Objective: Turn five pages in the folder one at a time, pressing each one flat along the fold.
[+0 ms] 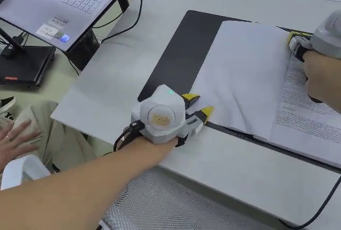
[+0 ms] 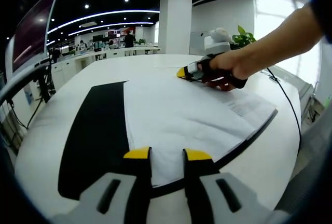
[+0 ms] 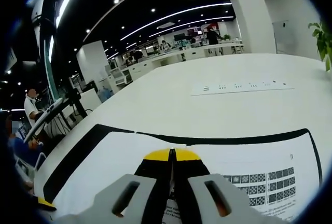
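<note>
1. The folder [image 1: 176, 59] lay open on a white workbench [image 1: 106, 91]. Its black cover showed along its left side, a blank white leaf [image 1: 240, 75] lay over its middle, and a printed page [image 1: 309, 113] covered its right half.
2. The left gripper [image 1: 200, 105] sat at the folder's near edge, by the lower corner of the blank leaf. In the left gripper view its yellow-tipped jaws [image 2: 167, 154] stood slightly apart, with nothing visible between them.
3. The right gripper [image 1: 295, 41] was at the folder's far end, on the fold between the blank leaf and the printed page. The left gripper view caught it [image 2: 182, 72] there too, held in a hand.
4. In the right gripper view its jaws [image 3: 171, 155] were pressed together, tips meeting over the fold. The blank leaf lay to one side of them and the printed page, with its grid of small figures, to the other.
5. A laptop [image 1: 58, 1] stood beyond the folder's left side, and a power strip [image 3: 244, 86] lay on the bench past its far edge.
</note>
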`<act>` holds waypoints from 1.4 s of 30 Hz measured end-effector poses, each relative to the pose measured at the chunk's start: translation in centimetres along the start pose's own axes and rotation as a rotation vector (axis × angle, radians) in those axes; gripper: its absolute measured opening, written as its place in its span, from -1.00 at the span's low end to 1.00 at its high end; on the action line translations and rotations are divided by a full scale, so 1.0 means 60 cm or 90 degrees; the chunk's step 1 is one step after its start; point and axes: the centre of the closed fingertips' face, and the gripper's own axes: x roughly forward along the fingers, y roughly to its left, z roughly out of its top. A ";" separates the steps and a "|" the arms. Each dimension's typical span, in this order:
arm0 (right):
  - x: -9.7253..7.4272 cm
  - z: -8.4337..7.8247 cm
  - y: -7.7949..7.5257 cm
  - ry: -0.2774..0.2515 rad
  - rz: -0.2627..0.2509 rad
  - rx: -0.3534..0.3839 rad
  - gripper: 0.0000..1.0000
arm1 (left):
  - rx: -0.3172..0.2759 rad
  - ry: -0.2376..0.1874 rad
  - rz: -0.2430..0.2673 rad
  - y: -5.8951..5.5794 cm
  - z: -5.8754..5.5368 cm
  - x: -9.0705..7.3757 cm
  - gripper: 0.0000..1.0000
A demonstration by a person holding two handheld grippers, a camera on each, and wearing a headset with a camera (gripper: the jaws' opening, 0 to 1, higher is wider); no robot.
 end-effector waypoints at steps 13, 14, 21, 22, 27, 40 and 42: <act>-0.023 -0.020 0.014 0.007 0.028 0.024 -1.00 | -0.001 -0.004 0.000 0.000 0.000 -0.001 -0.55; -0.025 -0.023 0.016 0.009 0.030 0.025 -1.00 | -0.002 -0.004 0.000 0.000 0.000 -0.001 -0.55; -0.051 -0.039 0.027 0.013 0.039 0.050 -1.00 | -0.003 -0.007 0.000 0.000 0.000 -0.003 -0.55; -0.054 -0.041 0.030 0.014 0.040 0.051 -1.00 | -0.003 -0.007 0.000 0.000 0.000 -0.003 -0.55; -0.082 -0.050 0.048 0.015 0.047 0.063 -1.00 | -0.004 -0.008 0.000 0.001 0.000 -0.004 -0.55; -0.165 -0.070 0.095 0.003 0.049 0.110 -1.00 | -0.003 -0.011 -0.002 0.000 0.001 -0.006 -0.55; -0.173 -0.074 0.100 0.003 0.049 0.113 -1.00 | -0.003 -0.010 -0.001 0.001 0.000 -0.006 -0.55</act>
